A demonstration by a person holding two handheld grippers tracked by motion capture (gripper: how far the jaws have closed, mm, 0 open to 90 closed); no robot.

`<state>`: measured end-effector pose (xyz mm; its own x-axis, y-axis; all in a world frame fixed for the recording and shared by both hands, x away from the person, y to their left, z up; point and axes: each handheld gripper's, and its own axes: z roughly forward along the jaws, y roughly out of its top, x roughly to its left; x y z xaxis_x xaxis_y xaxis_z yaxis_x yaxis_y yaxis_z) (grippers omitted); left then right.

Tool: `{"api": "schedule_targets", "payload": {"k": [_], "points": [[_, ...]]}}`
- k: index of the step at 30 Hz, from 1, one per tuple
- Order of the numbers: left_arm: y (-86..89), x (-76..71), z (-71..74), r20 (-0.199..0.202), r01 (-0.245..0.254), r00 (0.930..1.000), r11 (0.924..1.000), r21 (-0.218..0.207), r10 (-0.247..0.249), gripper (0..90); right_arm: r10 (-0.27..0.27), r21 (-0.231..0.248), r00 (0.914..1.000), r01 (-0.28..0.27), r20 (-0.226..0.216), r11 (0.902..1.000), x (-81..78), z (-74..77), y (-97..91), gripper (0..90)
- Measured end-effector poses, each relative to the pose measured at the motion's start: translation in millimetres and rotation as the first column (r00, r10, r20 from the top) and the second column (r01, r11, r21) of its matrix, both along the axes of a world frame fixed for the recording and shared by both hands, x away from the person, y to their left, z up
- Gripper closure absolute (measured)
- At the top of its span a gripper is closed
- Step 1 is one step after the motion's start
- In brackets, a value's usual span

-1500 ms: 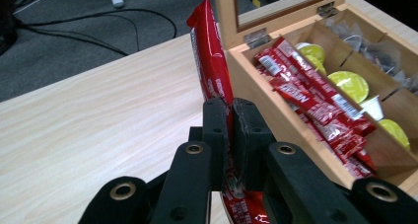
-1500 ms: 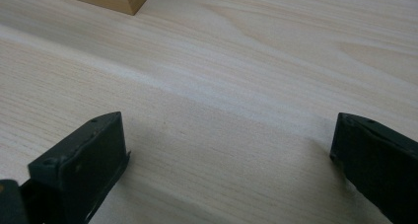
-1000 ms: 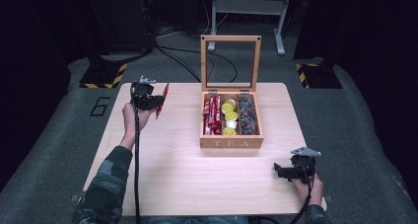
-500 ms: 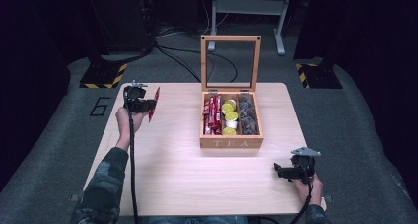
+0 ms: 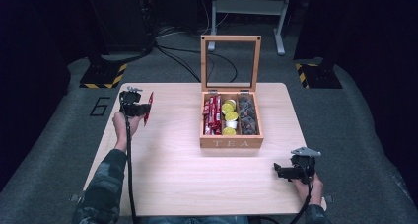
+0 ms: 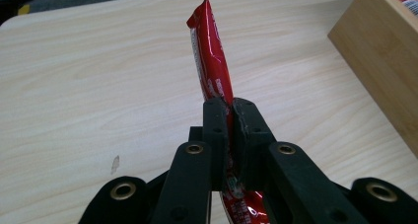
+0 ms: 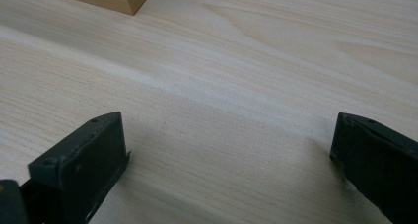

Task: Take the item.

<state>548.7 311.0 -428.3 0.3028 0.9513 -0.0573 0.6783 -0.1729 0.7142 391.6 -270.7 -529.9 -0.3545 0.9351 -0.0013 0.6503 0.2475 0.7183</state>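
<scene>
Red sachet [image 6: 211, 61] stands pinched in the left gripper [image 6: 230, 116] over the table's [image 5: 167, 169] far-left part, well apart from the tea box [image 5: 230, 142]. Right gripper [image 7: 226, 150] gapes wide, holding nothing.

High view overlooks the table [image 5: 172, 169]; gripper views skim it closely.

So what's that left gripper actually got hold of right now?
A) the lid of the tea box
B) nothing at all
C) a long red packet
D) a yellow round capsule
C: the left gripper has its jaws shut on a long red packet, which the high view shows lifted off the table.
</scene>
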Motion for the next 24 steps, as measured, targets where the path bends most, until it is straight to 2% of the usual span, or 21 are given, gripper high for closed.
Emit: {"api": "schedule_targets", "payload": {"k": [9,16,22,24], "points": [[9.5,3.2,-20.5,-0.038,-0.024,0.999,0.9997,-0.006,0.024,84.3,0.0,0.0,1.0,0.0,0.0,1.0,0.0,0.0,0.0,0.0],[15.3,4.9,-31.2,-0.058,-0.043,0.9974,0.9991,0.0,0.043,84.4,-0.001,0.0,1.0,0.001,0.0,1.0,0.1,0.0,0.0,0.0],[16.6,6.5,-41.2,-0.081,-0.064,0.9947,0.9979,-0.012,0.063,84.4,0.0,0.0,1.0,0.0,0.0,1.0,0.1,-0.1,0.0,0.0],[17.6,6.9,-44.0,-0.093,-0.06,0.9939,0.9982,-0.002,0.059,84.3,-0.001,0.0,1.0,0.001,0.0,1.0,0.1,-0.1,0.0,0.0]]}}
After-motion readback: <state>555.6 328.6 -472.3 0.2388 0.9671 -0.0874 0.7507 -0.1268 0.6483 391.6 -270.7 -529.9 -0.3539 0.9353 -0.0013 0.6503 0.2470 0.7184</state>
